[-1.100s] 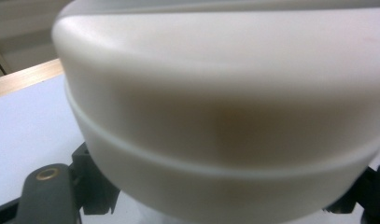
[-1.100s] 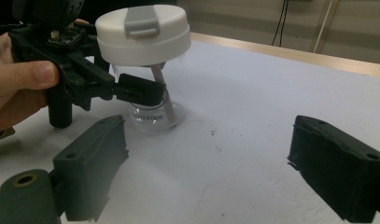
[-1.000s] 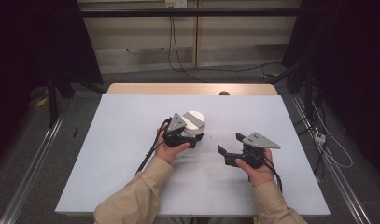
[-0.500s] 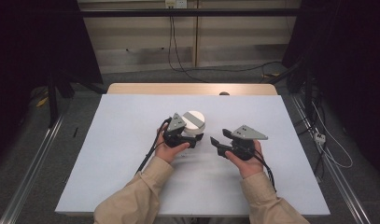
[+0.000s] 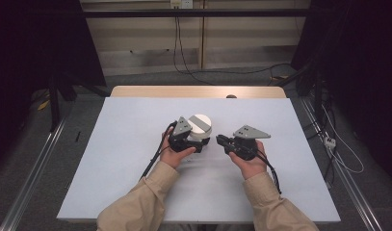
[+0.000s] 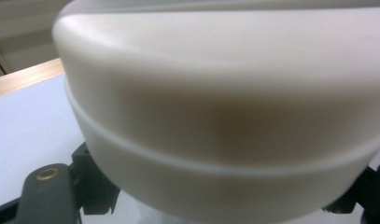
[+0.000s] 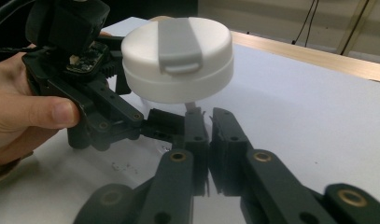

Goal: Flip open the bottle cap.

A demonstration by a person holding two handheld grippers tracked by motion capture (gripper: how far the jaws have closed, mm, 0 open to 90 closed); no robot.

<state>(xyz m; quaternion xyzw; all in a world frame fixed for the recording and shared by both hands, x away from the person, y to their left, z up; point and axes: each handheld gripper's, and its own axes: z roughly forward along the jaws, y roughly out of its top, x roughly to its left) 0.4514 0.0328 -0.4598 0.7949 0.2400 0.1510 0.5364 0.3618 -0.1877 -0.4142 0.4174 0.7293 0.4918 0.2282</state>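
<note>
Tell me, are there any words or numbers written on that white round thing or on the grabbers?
None can be read. The white lidded container and its grey flip tab are blank. The left gripper and right gripper carry no legible marks; the circuit board is too blurred to tell.

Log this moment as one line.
left tongs: shut on white lidded container | right tongs: shut, tips beside container base | table: white

Count: 1 white lidded container (image 5: 201, 126), 2 tools — left tool (image 5: 197, 144), right tool (image 5: 221, 140) — 1 desk (image 5: 111, 144).
</note>
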